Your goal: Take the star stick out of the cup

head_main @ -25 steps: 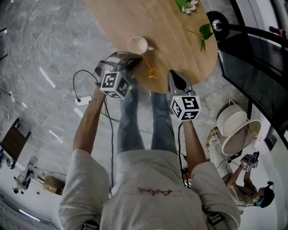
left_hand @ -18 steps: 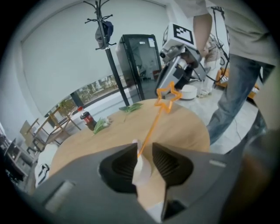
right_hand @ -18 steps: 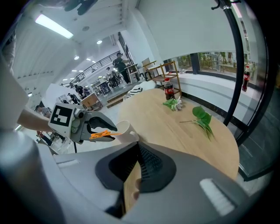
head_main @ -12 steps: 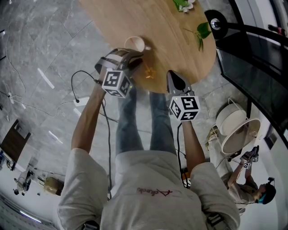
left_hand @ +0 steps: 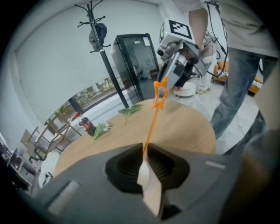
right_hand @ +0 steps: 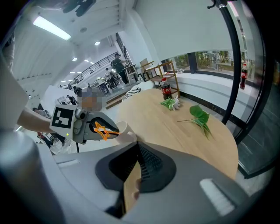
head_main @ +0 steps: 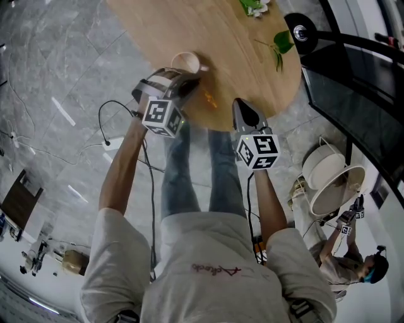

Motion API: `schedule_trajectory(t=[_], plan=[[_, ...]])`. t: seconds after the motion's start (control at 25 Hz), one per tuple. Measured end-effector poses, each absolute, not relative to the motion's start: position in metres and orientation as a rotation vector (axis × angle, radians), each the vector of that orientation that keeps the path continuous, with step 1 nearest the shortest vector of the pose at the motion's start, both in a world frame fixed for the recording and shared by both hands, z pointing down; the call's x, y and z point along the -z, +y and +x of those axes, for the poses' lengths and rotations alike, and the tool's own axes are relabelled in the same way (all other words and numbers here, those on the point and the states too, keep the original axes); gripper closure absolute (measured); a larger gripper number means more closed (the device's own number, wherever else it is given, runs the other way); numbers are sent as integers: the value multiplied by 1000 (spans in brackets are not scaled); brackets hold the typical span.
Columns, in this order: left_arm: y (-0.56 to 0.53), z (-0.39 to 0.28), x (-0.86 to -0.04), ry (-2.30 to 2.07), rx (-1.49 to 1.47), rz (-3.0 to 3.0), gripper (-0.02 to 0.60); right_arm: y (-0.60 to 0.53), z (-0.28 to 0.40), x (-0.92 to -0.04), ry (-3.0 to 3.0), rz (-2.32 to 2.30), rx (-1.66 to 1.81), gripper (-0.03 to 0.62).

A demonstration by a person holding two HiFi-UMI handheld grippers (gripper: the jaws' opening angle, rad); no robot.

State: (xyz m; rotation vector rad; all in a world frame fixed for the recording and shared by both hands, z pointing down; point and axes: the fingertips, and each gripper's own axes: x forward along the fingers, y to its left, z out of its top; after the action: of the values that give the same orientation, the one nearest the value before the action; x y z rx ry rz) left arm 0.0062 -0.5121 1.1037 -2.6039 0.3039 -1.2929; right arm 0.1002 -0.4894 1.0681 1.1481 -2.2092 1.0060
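Note:
My left gripper (head_main: 192, 82) is shut on the lower end of a thin orange star stick (head_main: 210, 99), held out over the near part of the round wooden table (head_main: 240, 57). In the left gripper view the stick runs up from the closed jaws (left_hand: 144, 153) to its star (left_hand: 159, 92). The white cup (head_main: 186, 62) stands on the table just beyond the left gripper, and the stick is outside it. My right gripper (head_main: 243, 107) hovers shut and empty at the table's near edge. Its view shows the stick (right_hand: 103, 130) beside the cup (right_hand: 124, 132).
A green leaf sprig (head_main: 278, 47) and a small flower bunch (head_main: 255, 6) lie at the table's far side, near a cola bottle (right_hand: 166, 89). A black-framed glass cabinet (head_main: 353, 69) stands to the right. A cable (head_main: 110, 126) trails on the floor at left.
The left gripper keeps its hold on the stick and has drifted slightly toward the cup. The right gripper has barely moved.

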Motion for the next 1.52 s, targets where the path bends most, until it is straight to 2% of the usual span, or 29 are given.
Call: schedule_trajectory(t=[0.52,0.96,1.24,1.52], plan=[[-524,13,-1082,394,1233,-2611,566,-492,103,-1059,-2214,1151,-1008,591],[-559,-14,-1032,934,977,-2808,566,-493,91,-1047,-2228,1114,-951,591],[-570,-46,-995,1348,667,-2949,566,-493,71,-1037,-2249,1103,-940,591],[-562,-68,-968,1503,537,-2978,566,-492,55,-1017,-2273,1095,-908,591]])
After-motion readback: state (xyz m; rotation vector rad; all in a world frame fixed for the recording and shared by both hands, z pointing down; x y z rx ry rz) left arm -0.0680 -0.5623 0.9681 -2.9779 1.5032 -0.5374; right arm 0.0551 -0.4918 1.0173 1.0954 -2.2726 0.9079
